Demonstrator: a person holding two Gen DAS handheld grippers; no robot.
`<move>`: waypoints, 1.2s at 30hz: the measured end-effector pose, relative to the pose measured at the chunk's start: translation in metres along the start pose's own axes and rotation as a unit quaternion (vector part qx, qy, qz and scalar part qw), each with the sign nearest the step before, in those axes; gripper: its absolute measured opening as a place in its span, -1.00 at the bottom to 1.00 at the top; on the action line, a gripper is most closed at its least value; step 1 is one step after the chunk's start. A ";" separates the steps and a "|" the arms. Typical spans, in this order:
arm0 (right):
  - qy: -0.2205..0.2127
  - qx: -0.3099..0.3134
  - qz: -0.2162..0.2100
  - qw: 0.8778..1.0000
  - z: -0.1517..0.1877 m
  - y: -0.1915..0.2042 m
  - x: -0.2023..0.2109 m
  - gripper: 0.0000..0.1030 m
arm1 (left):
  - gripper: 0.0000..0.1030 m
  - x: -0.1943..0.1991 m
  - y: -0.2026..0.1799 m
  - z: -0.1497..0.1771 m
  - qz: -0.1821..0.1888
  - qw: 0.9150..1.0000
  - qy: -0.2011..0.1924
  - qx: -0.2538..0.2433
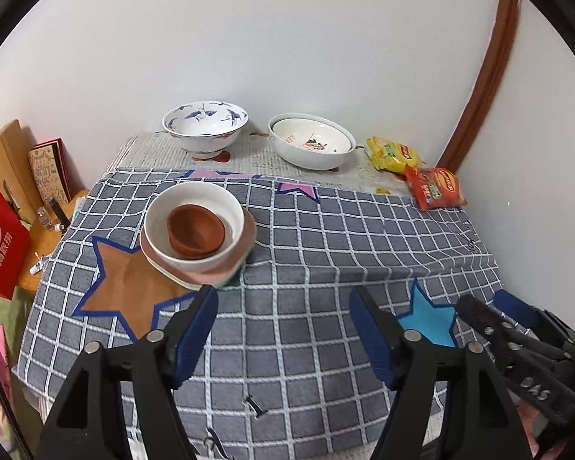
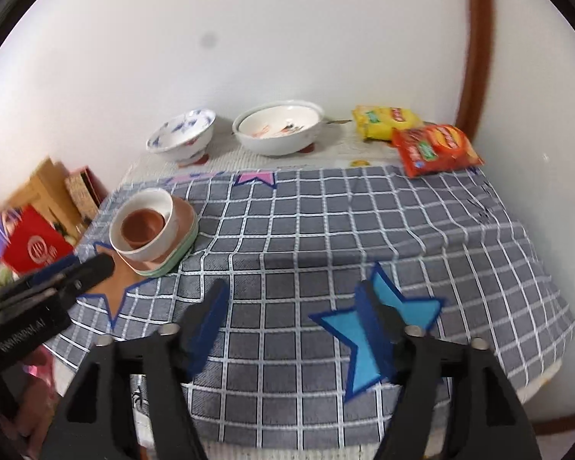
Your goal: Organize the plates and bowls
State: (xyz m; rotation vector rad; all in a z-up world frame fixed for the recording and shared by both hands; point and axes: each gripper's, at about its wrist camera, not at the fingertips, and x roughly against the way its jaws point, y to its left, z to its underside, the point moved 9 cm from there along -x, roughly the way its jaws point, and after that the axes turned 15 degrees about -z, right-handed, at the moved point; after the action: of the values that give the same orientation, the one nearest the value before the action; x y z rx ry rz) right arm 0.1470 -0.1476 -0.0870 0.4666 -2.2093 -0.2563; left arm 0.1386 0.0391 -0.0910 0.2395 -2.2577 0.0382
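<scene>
Left of centre, a small brown clay dish sits inside a plain white bowl on stacked pink and green plates. Both the left gripper and right gripper gape wide, empty, above the checked grey cloth.

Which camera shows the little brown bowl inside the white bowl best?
The left wrist view. There the brown bowl is nearer, larger and sharp, nested in the white bowl; a second brown rim seems to sit beneath it. The right wrist view shows the same bowl, but smaller and blurrier.
</scene>
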 end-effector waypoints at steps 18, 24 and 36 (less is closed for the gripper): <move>-0.051 0.003 0.050 0.997 0.030 -0.015 0.076 0.69 | 0.44 0.063 -0.027 0.022 -0.016 0.999 -0.041 -0.027; -0.057 0.011 0.054 0.997 0.032 -0.012 0.084 0.69 | 0.44 0.070 -0.029 0.023 -0.018 0.998 -0.049 -0.026; -0.063 0.015 0.049 0.997 0.034 -0.006 0.090 0.69 | 0.44 0.071 -0.028 0.025 -0.024 0.998 -0.050 -0.029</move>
State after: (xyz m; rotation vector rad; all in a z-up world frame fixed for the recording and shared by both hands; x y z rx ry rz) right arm 0.0696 -0.1896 -0.0469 0.3643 -2.3553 -0.2057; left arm 0.0805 -0.0022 -0.0546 0.2709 -2.3471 -0.0666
